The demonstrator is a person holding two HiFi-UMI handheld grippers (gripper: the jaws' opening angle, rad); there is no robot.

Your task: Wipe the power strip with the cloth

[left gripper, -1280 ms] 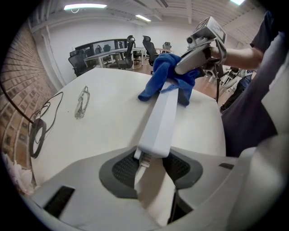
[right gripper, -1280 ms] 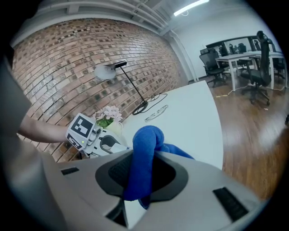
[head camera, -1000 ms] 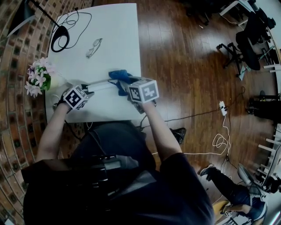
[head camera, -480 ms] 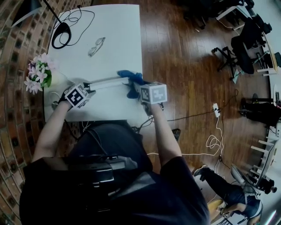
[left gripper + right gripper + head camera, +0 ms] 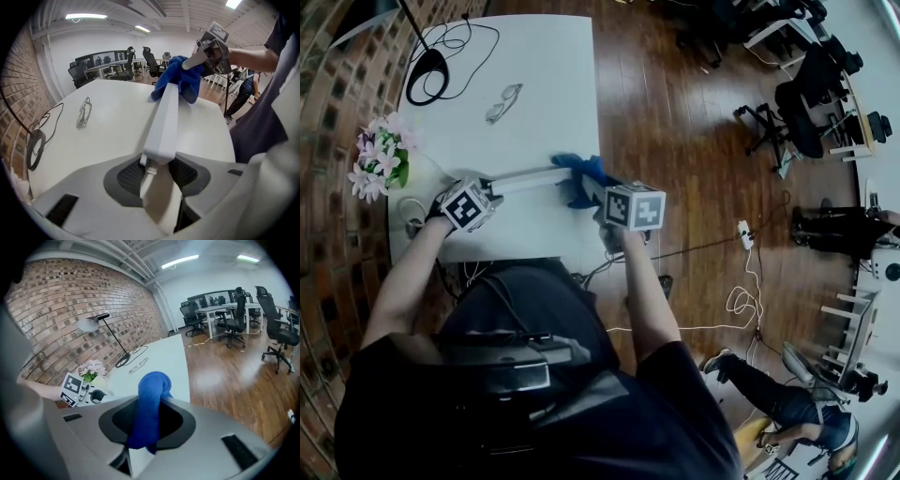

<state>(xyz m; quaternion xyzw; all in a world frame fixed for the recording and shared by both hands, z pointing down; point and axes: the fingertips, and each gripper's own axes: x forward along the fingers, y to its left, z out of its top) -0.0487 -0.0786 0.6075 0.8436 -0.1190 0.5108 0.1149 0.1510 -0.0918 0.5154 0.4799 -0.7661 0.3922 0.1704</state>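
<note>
The strip [image 5: 525,178] is a long white bar lying crosswise over the near part of the tabletop [image 5: 534,75], one end clamped in the left tool [image 5: 154,172]. The cloth [image 5: 581,172], blue and bunched, is gripped in the right tool [image 5: 147,427] and drapes over the strip's other end, by the tabletop's right edge.

We see ceiling strip lights [image 5: 86,16] brightening both gripper views, which are black-ringed at their corners; our head view stays dimmer, and fisheye bending curves every edge
</note>
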